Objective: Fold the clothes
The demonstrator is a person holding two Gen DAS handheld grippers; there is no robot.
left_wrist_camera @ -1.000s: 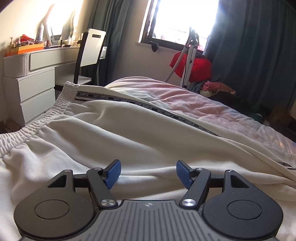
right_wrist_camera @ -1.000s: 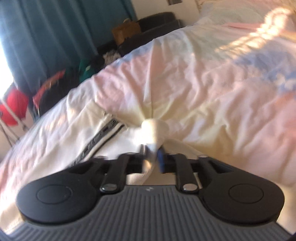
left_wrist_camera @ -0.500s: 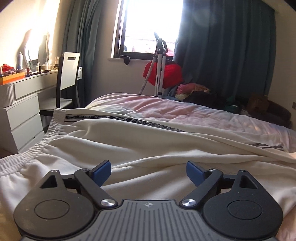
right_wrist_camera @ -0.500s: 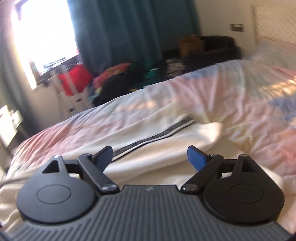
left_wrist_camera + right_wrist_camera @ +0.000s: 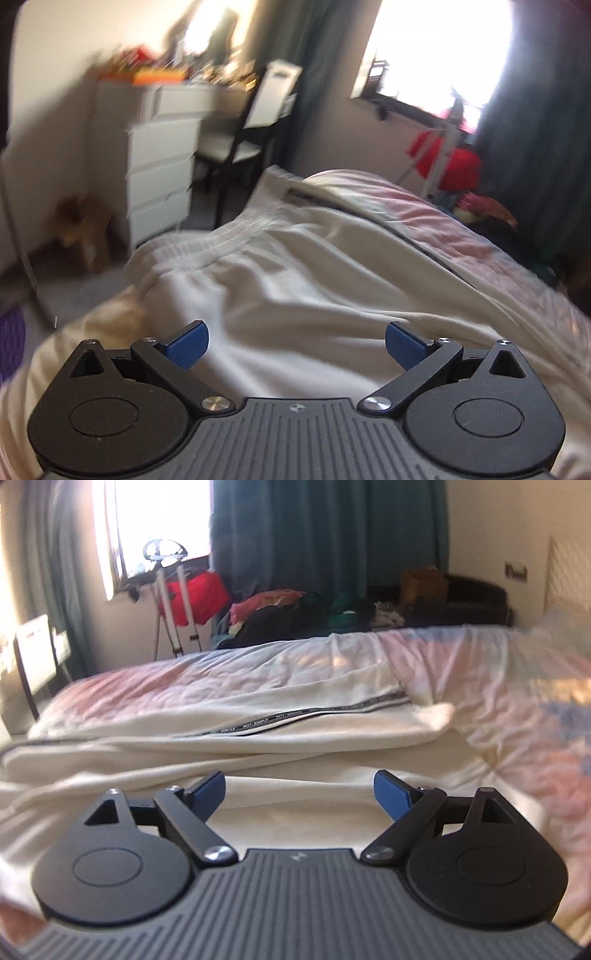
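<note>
Cream trousers (image 5: 295, 280) with a black lettered side stripe lie spread across the bed, their elastic waistband (image 5: 221, 240) toward the bed's left edge. My left gripper (image 5: 296, 345) hovers over the waist end; its jaws are opening, wide apart, with nothing pinched between the blue pads. In the right wrist view the trouser leg (image 5: 258, 734) lies folded lengthwise, its stripe (image 5: 314, 714) facing up and the leg end at the right. My right gripper (image 5: 299, 794) stands open above the cloth, holding nothing.
A pink and blue patterned duvet (image 5: 498, 709) covers the bed. White drawers (image 5: 159, 173) and a chair (image 5: 255, 122) stand left of the bed. A red bag on a stand (image 5: 192, 594), heaped clothes (image 5: 295, 613) and dark curtains line the far wall.
The right gripper let go of the bunched trouser cloth, opened and pulled back and up. The left gripper's jaws widened and it swung toward the waistband end.
</note>
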